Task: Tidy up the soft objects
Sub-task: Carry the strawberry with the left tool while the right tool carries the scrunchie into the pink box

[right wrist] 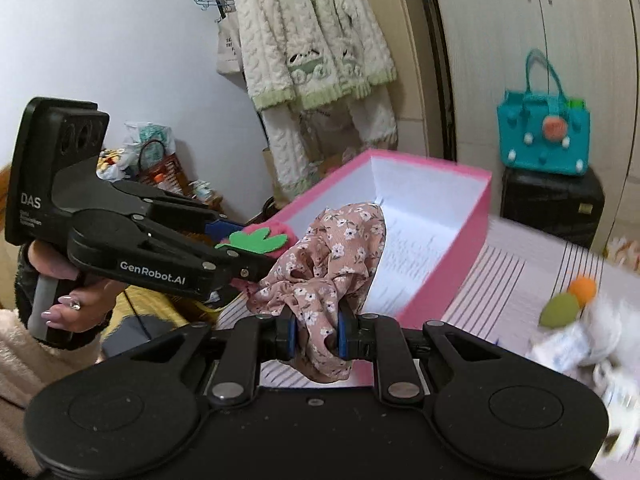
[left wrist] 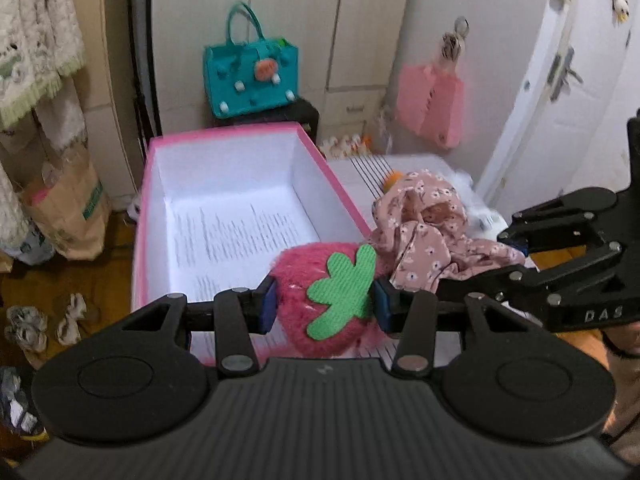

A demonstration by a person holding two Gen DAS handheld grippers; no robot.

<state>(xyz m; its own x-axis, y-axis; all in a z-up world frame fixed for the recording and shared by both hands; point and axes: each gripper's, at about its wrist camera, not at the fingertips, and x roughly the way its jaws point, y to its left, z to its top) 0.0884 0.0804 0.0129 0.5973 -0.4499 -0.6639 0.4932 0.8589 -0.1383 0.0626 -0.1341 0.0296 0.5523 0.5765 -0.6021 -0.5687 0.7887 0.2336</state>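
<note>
The left gripper (left wrist: 325,306) was clamped on a fuzzy pink strawberry toy (left wrist: 316,280), its blue pads (left wrist: 269,305) pressing into the plush from both sides. A green felt leaf (left wrist: 340,290) faced up on the toy. The strawberry was held up off the bed, just in front of the near rim of a pink box (left wrist: 152,184), whose white inside held only printed sheets of paper (left wrist: 236,236) on its floor.

The right gripper (right wrist: 316,334) had its jaws pinched together on a bunch of pink floral cloth (right wrist: 328,256). The cloth rose in a crumpled heap above the pads and a fold hung down below them. In the left wrist view that cloth (left wrist: 424,232) sat just to the right of the strawberry, near the box's right wall, with the right gripper reaching in from the right edge of the picture. In the right wrist view the left gripper (right wrist: 248,248) came in from the left, gripped by a person's hand (right wrist: 76,300) with painted nails, and the strawberry (right wrist: 276,236) was touching the cloth.

The box stood open on a bed with a striped sheet (right wrist: 516,276). Toward the sheet's right edge lay a blurred white plush toy (right wrist: 592,332) with a green ball (right wrist: 558,310) and an orange ball (right wrist: 583,288) beside it. Behind the box, a teal bag (left wrist: 250,76) stood on a black stand (right wrist: 552,208), and a cream knitted cardigan (right wrist: 308,40) hung on the wall.
</note>
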